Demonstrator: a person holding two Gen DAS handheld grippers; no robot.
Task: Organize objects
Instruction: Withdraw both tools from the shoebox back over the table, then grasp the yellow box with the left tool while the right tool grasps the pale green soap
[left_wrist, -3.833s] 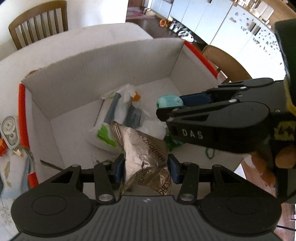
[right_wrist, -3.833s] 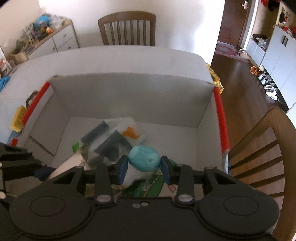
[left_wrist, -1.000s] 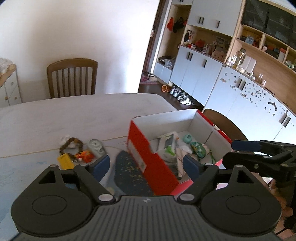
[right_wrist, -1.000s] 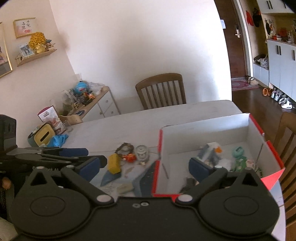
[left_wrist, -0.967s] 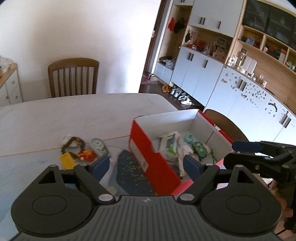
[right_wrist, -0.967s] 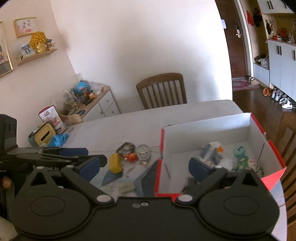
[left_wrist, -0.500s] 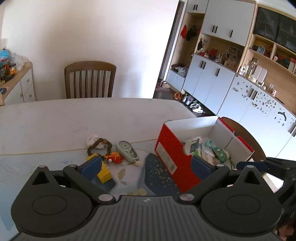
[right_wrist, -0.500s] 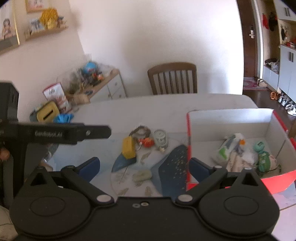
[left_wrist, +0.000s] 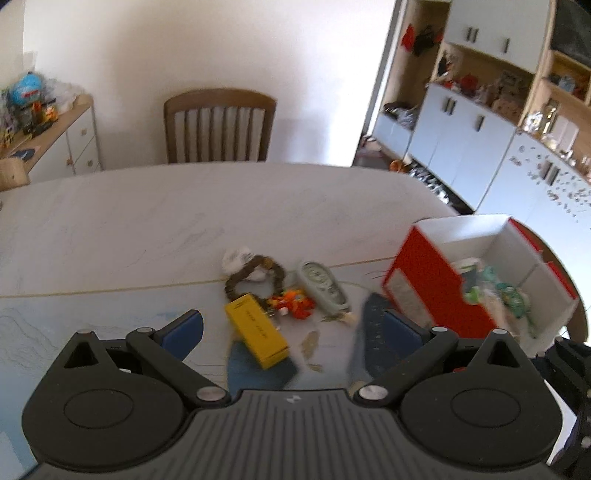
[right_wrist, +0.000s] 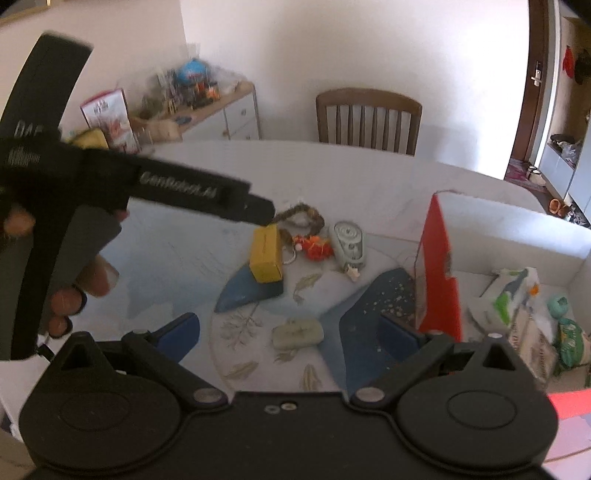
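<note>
Left gripper (left_wrist: 291, 325): jaws spread wide, nothing held; above the yellow box (left_wrist: 256, 334)
Right gripper (right_wrist: 288, 332): released, empty; over a pale bar (right_wrist: 297, 333)
Red box (right_wrist: 439, 273): right on the table (left_wrist: 147, 229); packets inside

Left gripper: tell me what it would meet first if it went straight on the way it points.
Probably the yellow rectangular box lying on the table. It sits between the open, empty left gripper fingers and nearest along that line, ahead of the orange toy. Depth is uncertain.
</note>
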